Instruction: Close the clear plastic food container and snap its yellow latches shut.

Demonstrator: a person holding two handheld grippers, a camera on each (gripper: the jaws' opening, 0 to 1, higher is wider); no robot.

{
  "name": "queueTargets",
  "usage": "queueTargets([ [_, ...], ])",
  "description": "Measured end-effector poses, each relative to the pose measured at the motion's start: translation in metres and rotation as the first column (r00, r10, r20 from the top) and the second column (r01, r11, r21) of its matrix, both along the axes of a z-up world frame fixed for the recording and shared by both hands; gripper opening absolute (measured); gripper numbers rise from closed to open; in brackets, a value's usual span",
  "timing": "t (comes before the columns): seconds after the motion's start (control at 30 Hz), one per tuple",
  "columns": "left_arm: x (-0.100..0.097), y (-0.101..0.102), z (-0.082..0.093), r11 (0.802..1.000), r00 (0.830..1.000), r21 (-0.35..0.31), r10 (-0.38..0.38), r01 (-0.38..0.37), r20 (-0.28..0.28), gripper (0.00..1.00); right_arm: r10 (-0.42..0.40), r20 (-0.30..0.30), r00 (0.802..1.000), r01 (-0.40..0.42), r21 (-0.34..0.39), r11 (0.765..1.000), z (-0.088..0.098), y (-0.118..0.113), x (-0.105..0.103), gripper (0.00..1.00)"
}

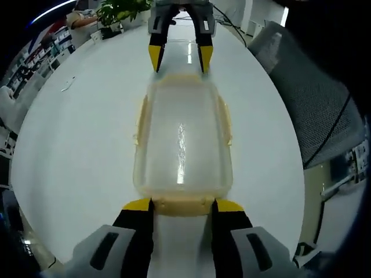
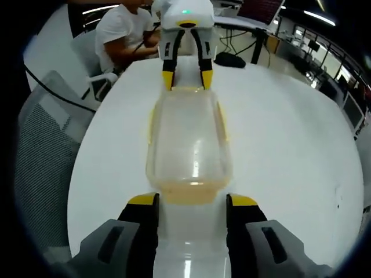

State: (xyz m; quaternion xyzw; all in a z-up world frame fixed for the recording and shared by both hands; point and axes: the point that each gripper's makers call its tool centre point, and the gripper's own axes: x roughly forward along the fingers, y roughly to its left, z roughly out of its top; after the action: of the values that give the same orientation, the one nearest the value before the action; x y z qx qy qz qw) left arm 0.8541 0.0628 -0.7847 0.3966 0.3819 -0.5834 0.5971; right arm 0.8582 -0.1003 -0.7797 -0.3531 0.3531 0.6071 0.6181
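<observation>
Container [image 1: 182,145] is sitting mid-table [image 1: 87,145], lid on; left gripper [image 1: 182,207] and right gripper [image 2: 188,202], jaws spread, are bracketing opposite ends. Pressing each yellow latch [image 1: 223,119] squarely should snap it.

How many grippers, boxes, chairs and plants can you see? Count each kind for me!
Grippers: 2, left gripper and right gripper
Clear container: 1
Grey mesh chair: 1
Green plant: 1
Total: 5

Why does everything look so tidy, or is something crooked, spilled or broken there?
Nothing stands out. The clear container sits flat and straight on the white table, lid on, with no spill or crack visible. The left gripper and right gripper sit open at its two ends.
</observation>
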Motion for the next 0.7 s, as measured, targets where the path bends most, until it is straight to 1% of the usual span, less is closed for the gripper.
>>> queueTargets([
  [0.1,0.000,0.000,0.000,1.000,1.000,0.004,0.001,-0.001,0.000,0.33,0.004,-0.005,1.000,-0.004,-0.017,1.000,-0.003,0.001,-0.001,0.43],
  [0.13,0.000,0.000,0.000,1.000,1.000,0.005,0.000,0.000,0.000,0.33,0.006,-0.012,1.000,-0.006,-0.009,1.000,-0.003,0.003,-0.001,0.42],
  [0.2,0.000,0.000,0.000,1.000,1.000,0.005,0.000,0.000,0.000,0.33,0.011,0.002,1.000,-0.011,-0.009,1.000,-0.004,0.005,0.002,0.43],
  [0.33,0.001,0.000,0.000,1.000,1.000,0.008,0.001,-0.001,0.000,0.33,0.013,-0.014,1.000,-0.013,-0.023,1.000,-0.009,0.008,-0.001,0.42],
  [0.4,0.001,-0.001,0.001,1.000,1.000,0.009,0.001,-0.001,0.000,0.33,0.026,-0.005,1.000,-0.026,-0.041,0.999,-0.012,0.007,-0.002,0.42],
  [0.47,0.000,-0.001,0.002,1.000,1.000,0.010,0.001,-0.001,0.000,0.33,0.026,-0.010,1.000,-0.027,-0.056,0.998,-0.015,0.007,-0.004,0.40],
  [0.5,0.000,-0.001,0.002,1.000,1.000,0.011,0.003,-0.003,0.000,0.33,0.026,-0.002,1.000,-0.026,-0.061,0.998,-0.015,0.007,-0.004,0.41],
  [0.6,0.000,-0.001,0.002,1.000,1.000,0.012,0.004,-0.004,0.000,0.33,0.034,-0.003,0.999,-0.034,-0.065,0.997,-0.012,0.006,-0.002,0.40],
  [0.7,0.000,-0.002,0.003,1.000,1.000,0.015,0.009,-0.009,-0.001,0.33,0.036,0.000,0.999,-0.036,-0.071,0.997,-0.012,0.006,-0.001,0.38],
])
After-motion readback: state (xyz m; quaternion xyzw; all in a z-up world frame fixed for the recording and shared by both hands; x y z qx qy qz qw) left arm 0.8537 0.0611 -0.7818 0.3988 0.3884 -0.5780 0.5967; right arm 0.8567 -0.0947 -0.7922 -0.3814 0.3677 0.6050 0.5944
